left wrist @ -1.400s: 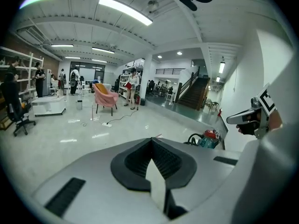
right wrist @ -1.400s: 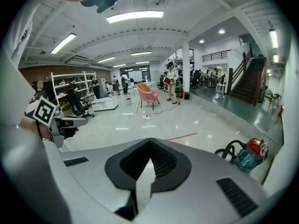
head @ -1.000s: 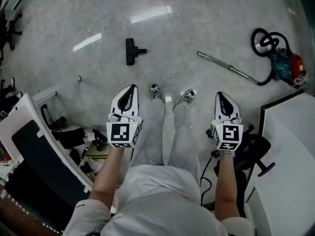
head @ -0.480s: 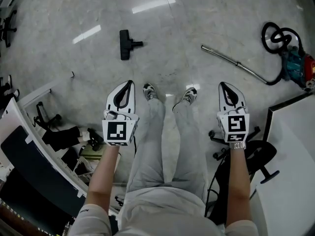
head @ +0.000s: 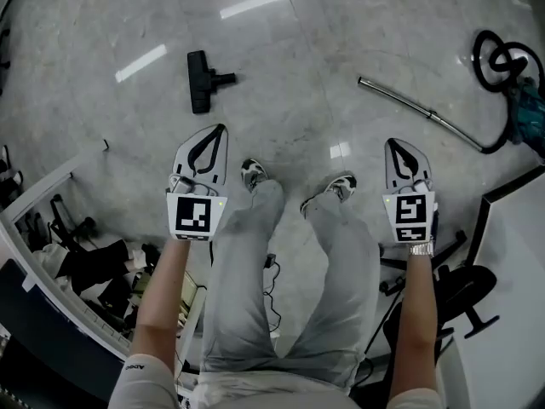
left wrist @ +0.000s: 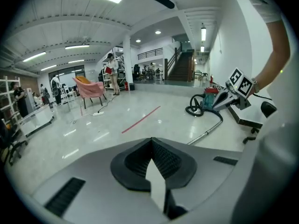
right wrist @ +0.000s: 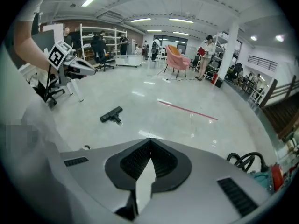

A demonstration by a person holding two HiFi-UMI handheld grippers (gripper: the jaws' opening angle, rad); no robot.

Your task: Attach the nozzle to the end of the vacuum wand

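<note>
My left tool and right tool both have their jaws pressed together and empty, one on each side of my legs above the floor. The black nozzle lies on the floor at the far left, beyond my left tool. The metal wand lies at the far right, well apart from the nozzle, and its hose runs to the vacuum cleaner. Each tool's cube carries a black-and-white square marker.

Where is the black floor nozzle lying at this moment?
In the head view the nozzle lies on the floor at upper left, beyond the left gripper, apart from the wand at right.
</note>
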